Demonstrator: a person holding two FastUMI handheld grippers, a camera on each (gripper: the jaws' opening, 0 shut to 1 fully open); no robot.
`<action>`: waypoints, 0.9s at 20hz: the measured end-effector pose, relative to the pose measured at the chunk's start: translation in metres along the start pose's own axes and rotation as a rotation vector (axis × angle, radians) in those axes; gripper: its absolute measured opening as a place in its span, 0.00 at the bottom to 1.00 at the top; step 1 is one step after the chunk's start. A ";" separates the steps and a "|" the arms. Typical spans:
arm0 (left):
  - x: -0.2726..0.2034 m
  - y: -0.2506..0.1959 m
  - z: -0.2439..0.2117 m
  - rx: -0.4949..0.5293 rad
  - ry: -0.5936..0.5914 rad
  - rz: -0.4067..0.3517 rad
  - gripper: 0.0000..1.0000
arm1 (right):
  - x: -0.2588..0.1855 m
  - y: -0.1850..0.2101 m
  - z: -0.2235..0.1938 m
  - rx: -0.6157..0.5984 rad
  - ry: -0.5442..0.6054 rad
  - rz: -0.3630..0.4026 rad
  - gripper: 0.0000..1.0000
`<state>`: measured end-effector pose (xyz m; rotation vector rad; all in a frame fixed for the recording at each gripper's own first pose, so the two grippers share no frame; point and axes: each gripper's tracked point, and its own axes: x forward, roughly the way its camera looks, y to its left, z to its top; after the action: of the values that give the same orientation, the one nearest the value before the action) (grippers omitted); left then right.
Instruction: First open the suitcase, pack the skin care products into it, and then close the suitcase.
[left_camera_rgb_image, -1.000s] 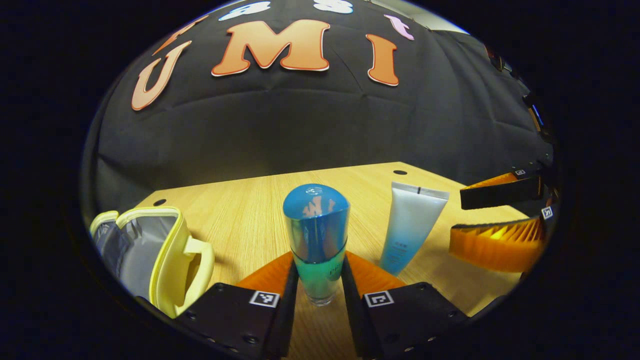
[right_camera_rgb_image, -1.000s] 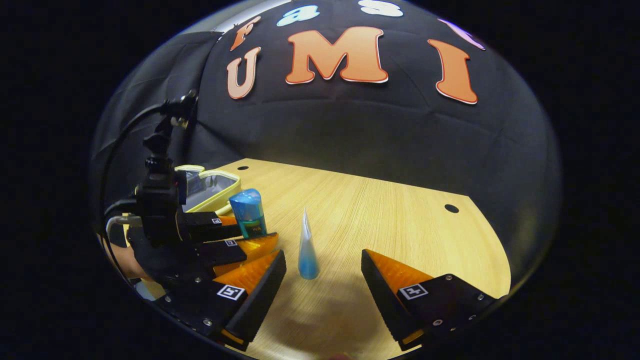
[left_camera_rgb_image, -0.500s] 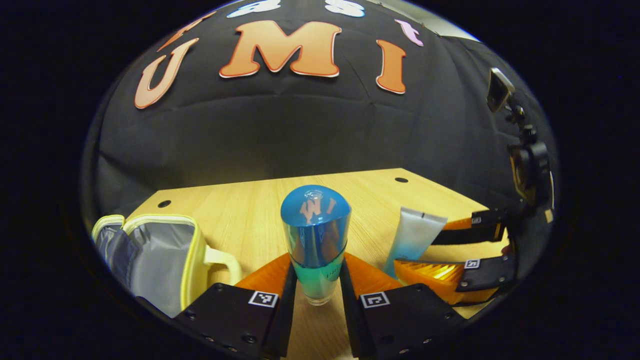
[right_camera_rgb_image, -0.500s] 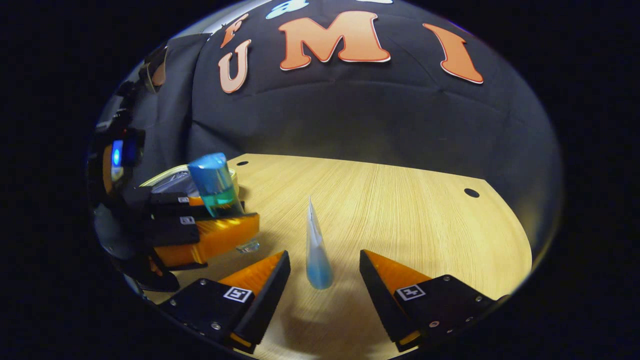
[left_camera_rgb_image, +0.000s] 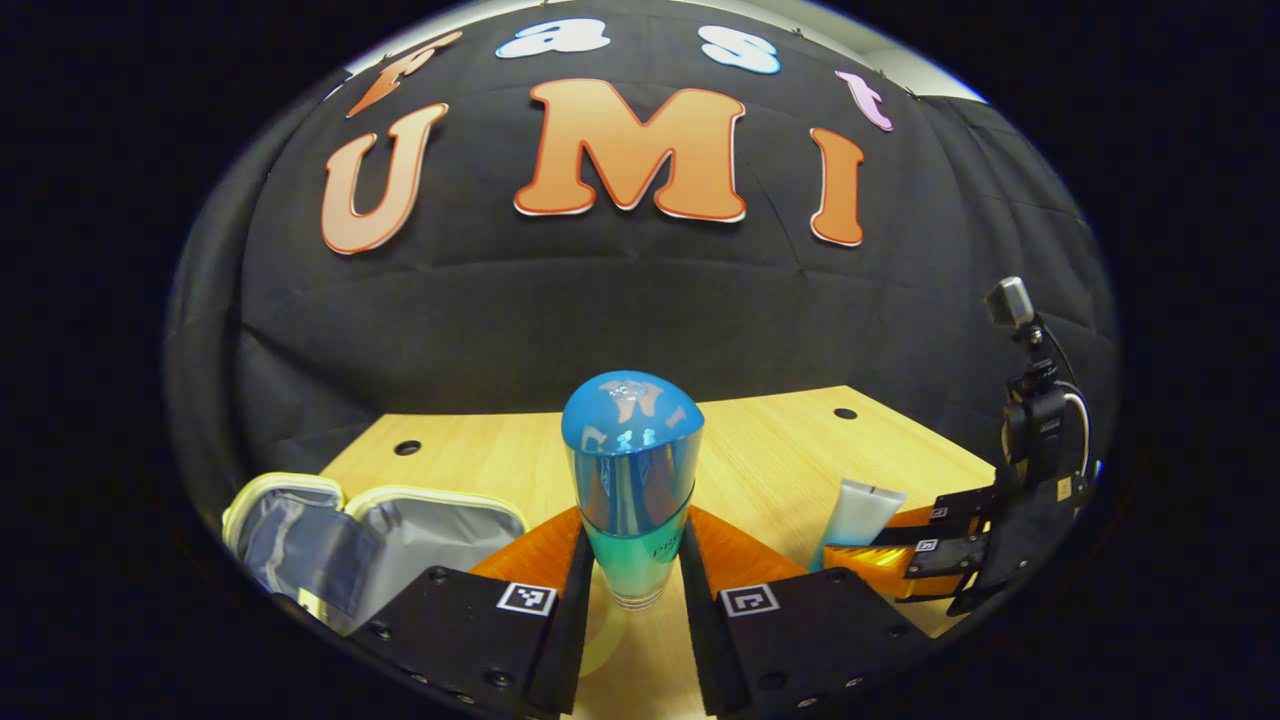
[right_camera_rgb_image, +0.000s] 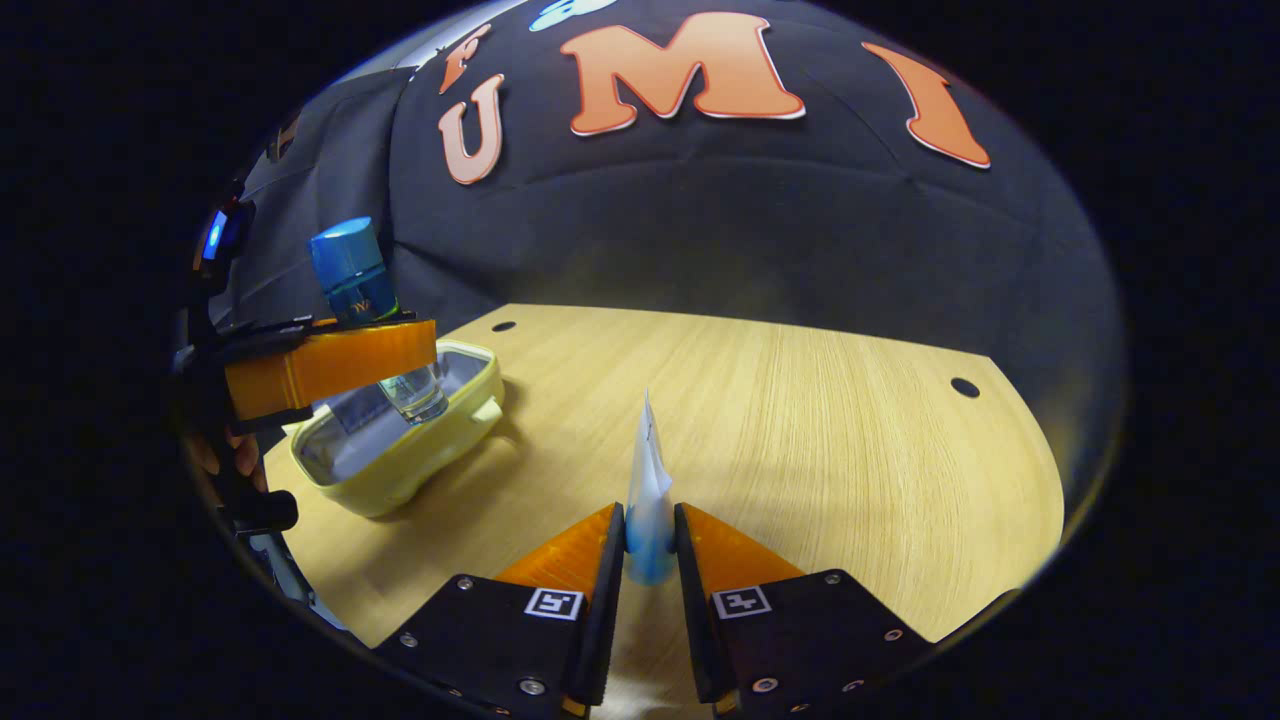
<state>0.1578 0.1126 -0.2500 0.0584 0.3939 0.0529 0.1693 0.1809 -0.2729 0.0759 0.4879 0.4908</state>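
Wooden table (right_camera_rgb_image: 800, 420) carries the open suitcase (right_camera_rgb_image: 400, 455) near its left edge; left gripper (left_camera_rgb_image: 632, 590) clamps the raised bottle (left_camera_rgb_image: 632, 490), right gripper (right_camera_rgb_image: 648, 560) clamps the tube (right_camera_rgb_image: 648, 490).

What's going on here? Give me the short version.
A person is packing skin care products into an open yellow case on a wooden table, with tongs in each hand. The left tongs are clamped on a blue-capped bottle, held up above the open case. The right tongs have closed on a white-and-blue tube standing on the table. Nothing has visibly gone into the case yet.
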 end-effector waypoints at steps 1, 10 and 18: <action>-0.005 0.010 0.006 -0.005 0.000 0.015 0.45 | -0.006 0.007 0.013 0.003 -0.014 0.011 0.28; -0.052 0.120 0.023 -0.007 0.051 0.129 0.45 | -0.030 0.086 0.093 0.015 -0.094 0.097 0.33; -0.063 0.192 -0.029 -0.004 0.237 0.136 0.45 | -0.013 0.158 0.105 0.028 -0.092 0.168 0.33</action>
<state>0.0812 0.3011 -0.2402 0.0756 0.6268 0.1961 0.1393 0.3190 -0.1450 0.1669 0.4000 0.6423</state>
